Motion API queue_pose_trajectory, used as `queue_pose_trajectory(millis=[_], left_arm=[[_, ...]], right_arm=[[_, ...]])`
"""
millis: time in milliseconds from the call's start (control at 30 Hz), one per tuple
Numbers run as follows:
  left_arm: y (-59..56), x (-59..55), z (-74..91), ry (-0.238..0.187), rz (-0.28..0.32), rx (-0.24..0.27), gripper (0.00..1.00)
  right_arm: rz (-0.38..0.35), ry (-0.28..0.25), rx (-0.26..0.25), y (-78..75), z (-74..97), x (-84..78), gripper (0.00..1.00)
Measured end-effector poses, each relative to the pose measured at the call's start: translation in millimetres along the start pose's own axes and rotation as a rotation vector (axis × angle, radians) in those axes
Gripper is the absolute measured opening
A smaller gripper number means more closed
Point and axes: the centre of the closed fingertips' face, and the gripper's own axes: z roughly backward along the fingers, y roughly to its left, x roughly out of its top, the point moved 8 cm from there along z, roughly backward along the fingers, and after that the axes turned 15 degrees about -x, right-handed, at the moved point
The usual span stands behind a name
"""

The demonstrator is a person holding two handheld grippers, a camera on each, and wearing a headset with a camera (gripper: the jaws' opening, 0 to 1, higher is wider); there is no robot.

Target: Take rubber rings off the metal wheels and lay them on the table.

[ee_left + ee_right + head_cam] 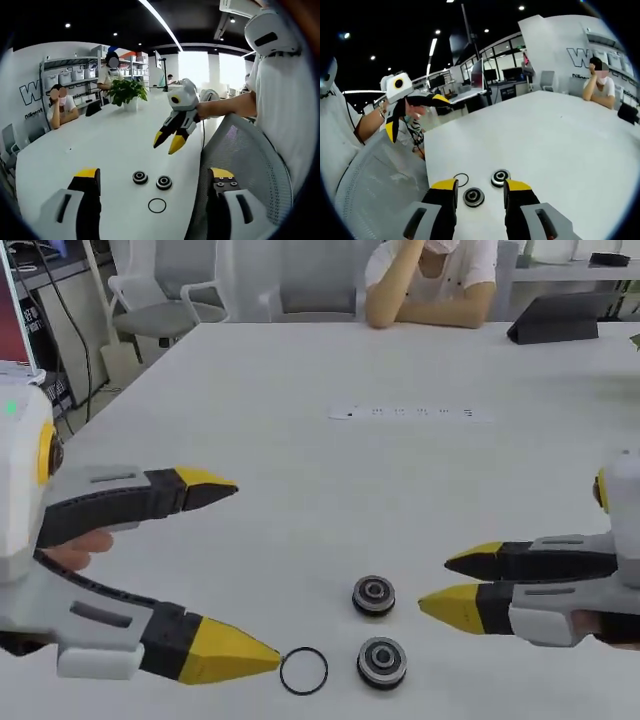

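Two metal wheels lie on the white table (300,390), one nearer the table's middle (373,595) and one closer to me (382,661); both wear dark rubber. A loose black rubber ring (303,671) lies flat just left of the closer wheel. My left gripper (248,572) stands wide open, its lower yellow tip almost at the loose ring. My right gripper (437,583) hovers right of the wheels, open with a narrower gap and nothing in it. The left gripper view has both wheels (140,177) (164,182) and the ring (157,205) ahead of the jaws. In the right gripper view a wheel (473,196) sits between the jaws.
A person (430,285) sits at the table's far side. A white power strip (410,413) lies mid-table, and a black tablet stand (560,320) is at the far right. Office chairs (160,300) stand beyond the far left corner. A mesh chair back (240,160) is beside me.
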Motion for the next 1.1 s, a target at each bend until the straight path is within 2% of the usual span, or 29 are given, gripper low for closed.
queue_pose_trajectory(millis=[133,233,367,433,467,500,567,700,767,800,833,900,1100], left_arm=[[8.3,10.7,-8.2,0.003,-0.037,-0.019,0.85],[11.5,18.0,-21.3,0.006,-0.058,-0.035,0.83],[17.6,19.4,-33.5,0.004,-0.069,-0.061,0.82],[18.1,21.0,-43.7,-0.016,-0.065,-0.077,0.8],[19.2,22.0,-49.3,-0.055,-0.054,-0.085,0.78],[19.0,21.9,-53.0,-0.068,-0.048,-0.095,0.76],[20.3,20.2,-60.6,-0.093,-0.036,-0.111,0.73],[22.7,15.5,-71.3,-0.099,-0.032,-0.113,0.72],[24.8,10.1,-75.5,-0.084,-0.049,-0.115,0.69],[25.8,6.7,-76.7,-0.07,-0.052,-0.119,0.68],[27.7,1.1,-77.8,-0.036,-0.052,-0.123,0.66],[29.8,-5.1,-79.4,-0.014,-0.052,-0.123,0.65],[31.0,-15.8,-81.9,-0.024,-0.029,-0.114,0.62]], right_arm=[[0.013,0.027,0.008,0.6,-3.0,-6.0,0.34],[0.009,0.038,0.017,-0.4,-4.6,-9.7,0.33],[0.013,0.051,0.018,-1.5,-6.4,-13.3,0.33],[0.017,0.061,0.02,-1.8,-7.5,-15.3,0.32],[0.02,0.068,0.019,-2.3,-8.1,-16.5,0.32],[0.025,0.076,0.017,-3.1,-8.3,-17.9,0.32],[0.022,0.08,0.013,-4.5,-8.1,-19.1,0.32],[0.014,0.077,0.007,-5.6,-7.0,-19.2,0.32],[0.026,0.064,0.0,-6.3,-6.4,-17.9,0.3],[0.026,0.059,-0.003,-6.7,-6.4,-17.4,0.3],[0.023,0.053,-0.004,-7.0,-6.3,-16.8,0.3],[0.021,0.047,-0.004,-7.1,-6.2,-16.4,0.3],[0.037,0.061,-0.007,-7.2,-7.7,-19.5,0.28]])
